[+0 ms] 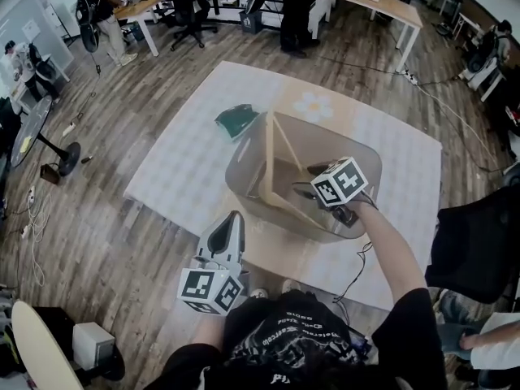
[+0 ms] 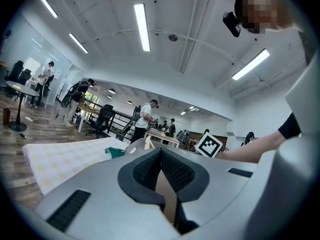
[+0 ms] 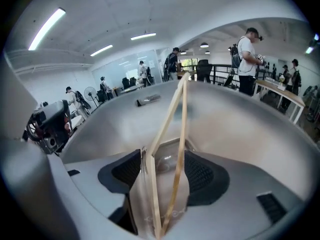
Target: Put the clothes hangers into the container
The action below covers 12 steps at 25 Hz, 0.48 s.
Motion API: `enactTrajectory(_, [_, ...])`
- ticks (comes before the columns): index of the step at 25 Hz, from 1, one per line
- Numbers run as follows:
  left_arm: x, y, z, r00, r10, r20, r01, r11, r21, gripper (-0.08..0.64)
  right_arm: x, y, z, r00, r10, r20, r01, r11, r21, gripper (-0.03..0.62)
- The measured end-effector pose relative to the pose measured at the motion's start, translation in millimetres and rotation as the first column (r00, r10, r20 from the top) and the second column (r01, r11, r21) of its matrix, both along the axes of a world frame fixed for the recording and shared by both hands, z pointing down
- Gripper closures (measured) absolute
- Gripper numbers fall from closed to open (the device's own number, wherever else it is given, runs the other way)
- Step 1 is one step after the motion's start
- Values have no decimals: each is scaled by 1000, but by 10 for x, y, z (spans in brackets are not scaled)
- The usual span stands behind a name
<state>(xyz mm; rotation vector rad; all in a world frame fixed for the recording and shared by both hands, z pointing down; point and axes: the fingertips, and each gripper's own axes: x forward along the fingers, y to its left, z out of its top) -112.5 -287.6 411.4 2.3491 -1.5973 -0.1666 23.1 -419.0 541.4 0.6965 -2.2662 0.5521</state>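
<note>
The hanger [image 1: 267,157] leans inside the bin [image 1: 244,169]. Your right gripper [image 3: 165,166] is open wide over it and grips nothing. Your left gripper [image 2: 161,156] is closed and empty. This drop looks done. Next, maybe fetch the green thing [image 1: 236,120] beside the bin.

The clothes hanger [image 1: 270,165] is showing pale bare wood; the container [image 1: 244,177] is looking smoky grey and see-through; the mat [image 1: 179,161] is wearing faint cream checks and one white flower; the floor [image 1: 122,242] is running in brown planks; the left gripper [image 1: 234,218] and right gripper [image 1: 307,192] are carrying black-and-white square markers.
</note>
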Motion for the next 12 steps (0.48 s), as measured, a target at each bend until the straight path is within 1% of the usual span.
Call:
enactTrajectory(3, [65,37,1,1000,18,-1,-18,1000,-7,540,-32,31,-405,996,8,93,-16,996,86,313])
enactTrajectory(6, [160,71,-9,999,45,-6,-45,999,-23,540,-22,110,-801,985,7,175,-36,985,166,311])
enactTrajectory(8, [187,92,-35,999,54,1,-54,998,-18,540,-1,159,-1020,975,15,222,-62,977,205,313])
enactTrajectory(10, [198,114,-52,998,64,5,-64,998,-11,538,42,209,-1215,961,36,273,-104,966,237,314])
enactTrajectory(12, [214,137,-56,997,79,6,-79,997,-8,538,120,282,-1391,953,55,299,-145,947,288,316])
